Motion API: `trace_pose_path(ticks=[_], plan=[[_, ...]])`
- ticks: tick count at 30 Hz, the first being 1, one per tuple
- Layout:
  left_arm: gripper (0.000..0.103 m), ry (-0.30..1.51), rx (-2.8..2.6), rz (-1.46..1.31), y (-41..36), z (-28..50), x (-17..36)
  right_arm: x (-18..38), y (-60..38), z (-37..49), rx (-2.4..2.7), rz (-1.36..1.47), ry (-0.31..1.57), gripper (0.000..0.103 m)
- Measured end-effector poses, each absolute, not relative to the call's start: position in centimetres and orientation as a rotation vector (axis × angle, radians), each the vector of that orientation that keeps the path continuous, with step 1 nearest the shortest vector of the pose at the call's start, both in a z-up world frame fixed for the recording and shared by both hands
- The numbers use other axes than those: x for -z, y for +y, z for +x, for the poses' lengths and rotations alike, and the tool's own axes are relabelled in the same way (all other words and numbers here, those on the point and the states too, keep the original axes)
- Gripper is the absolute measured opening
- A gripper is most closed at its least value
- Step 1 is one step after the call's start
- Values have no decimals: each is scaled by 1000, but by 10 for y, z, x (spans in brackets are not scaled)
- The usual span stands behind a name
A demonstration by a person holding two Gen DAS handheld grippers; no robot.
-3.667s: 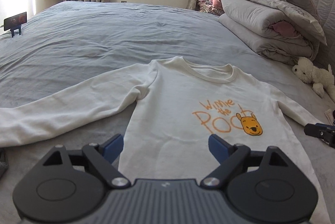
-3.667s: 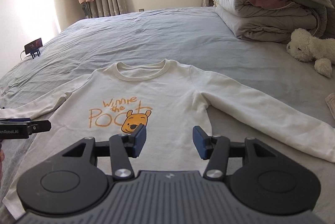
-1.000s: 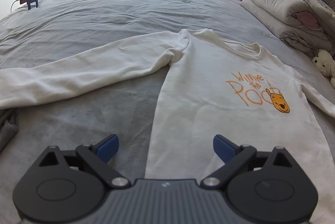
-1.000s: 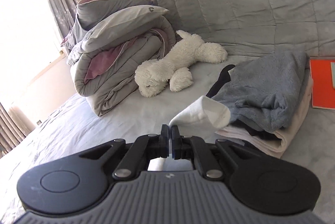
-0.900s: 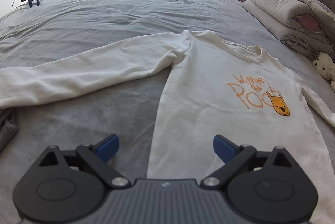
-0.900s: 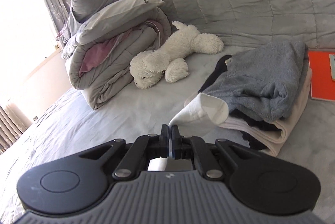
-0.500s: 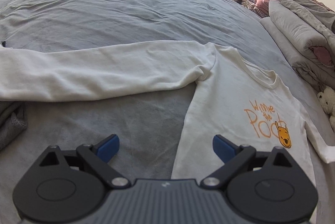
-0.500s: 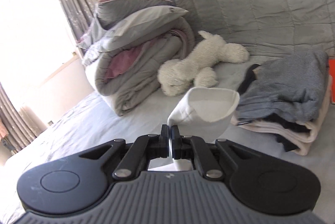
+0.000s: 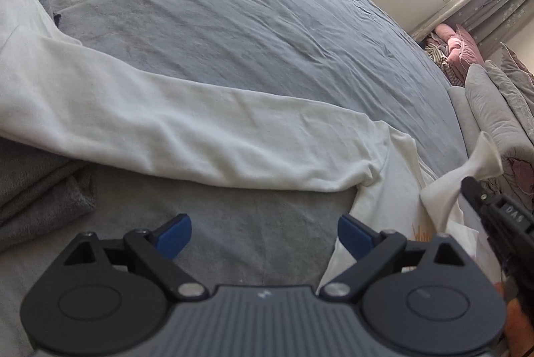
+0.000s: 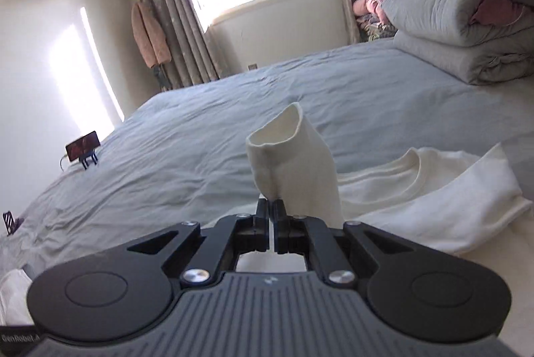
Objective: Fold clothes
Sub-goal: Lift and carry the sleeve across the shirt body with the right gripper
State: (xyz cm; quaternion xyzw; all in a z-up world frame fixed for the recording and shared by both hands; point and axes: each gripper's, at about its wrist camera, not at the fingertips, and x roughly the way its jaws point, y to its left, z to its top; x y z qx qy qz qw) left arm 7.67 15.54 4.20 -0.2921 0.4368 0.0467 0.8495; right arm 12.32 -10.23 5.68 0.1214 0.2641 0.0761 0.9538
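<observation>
A cream long-sleeved sweatshirt (image 9: 207, 126) is spread on the grey bed (image 9: 233, 6), one sleeve stretched out flat across the sheet. The cuff of the other sleeve (image 10: 293, 163) is pinched in the right gripper (image 10: 271, 213), whose jaws are closed tight on the fabric, and is held raised above the garment's body, near the neckline (image 10: 414, 170). The left gripper (image 9: 263, 233) is held over the bed just beside the sweatshirt's side seam, its jaws spread wide with nothing between them.

Only a thin edge of cloth appears to be caught, so the cuff could be lost if it is swung quickly or pulled against the weight of the trailing sleeve. Because the body is not pinned down by the open left gripper, the whole sweatshirt could be dragged or bunched when the sleeve is carried across, and the flat layout spoiled. A crooked fold could also result if the sleeve is laid down twisted, since the cuff is seen standing open and turned. A grey garment (image 9: 36, 190) lies close to the outstretched sleeve and could be snagged.
</observation>
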Motion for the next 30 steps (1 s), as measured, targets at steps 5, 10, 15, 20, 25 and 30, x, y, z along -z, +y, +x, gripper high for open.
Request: trace_pose_path(ticks=[5,10,15,20,25,30], plan=[[95,918,-93,-633,157,77,-44,-36,-92,105,-230,164,599,5],[95,915,-82,-610,154,77,-45,-44,-105,98,-255,195,596,5],[95,898,-85,-613,155,76,-47,-34,-98,95,-286,151,624,5],[95,904,-81,-606,153,78,-45,-32,-93,100,-294,134,631,12],[95,907,-92,-627,157,77,-44,-39,-58,105,-382,-6,597,52],[95,908,-97,-636,160,77,-44,-38,-23,113,-370,-183,532,65]])
